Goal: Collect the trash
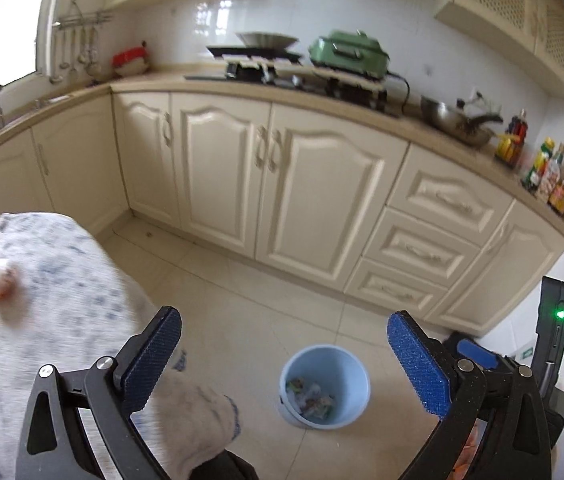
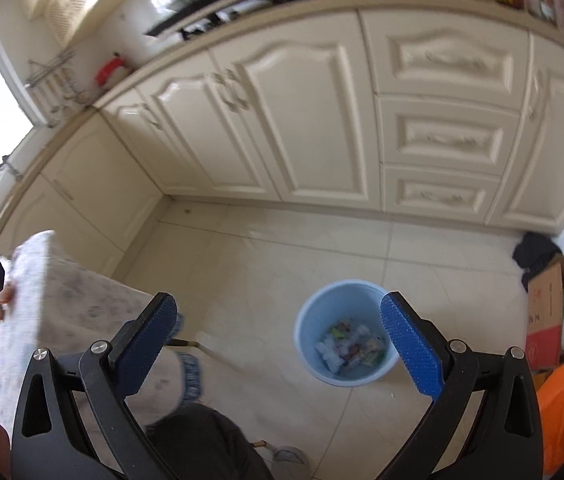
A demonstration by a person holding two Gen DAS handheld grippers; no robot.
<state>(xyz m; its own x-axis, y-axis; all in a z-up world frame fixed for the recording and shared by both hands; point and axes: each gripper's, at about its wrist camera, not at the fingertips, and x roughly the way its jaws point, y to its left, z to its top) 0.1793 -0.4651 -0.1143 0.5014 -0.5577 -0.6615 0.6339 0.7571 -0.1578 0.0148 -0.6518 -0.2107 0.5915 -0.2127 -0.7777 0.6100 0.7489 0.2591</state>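
Looking along the left gripper (image 1: 284, 358), its blue pads stand wide apart with nothing between them — the light-blue bin (image 1: 325, 386) sits on the tiled floor below, scraps of trash (image 1: 312, 398) inside. From the right wrist, the right gripper (image 2: 278, 336) is likewise spread and empty above the bin; blurred bits on the cloth-covered table (image 1: 62, 280) may be more litter.

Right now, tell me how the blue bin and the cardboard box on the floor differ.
The blue bin is round and plastic; the cardboard box is squared and brown. The bin stands alone on open tiles, while the box sits against the wall among other clutter. The bin holds wrappers; the box's contents cannot be seen. Both stand on the floor, open at the top.
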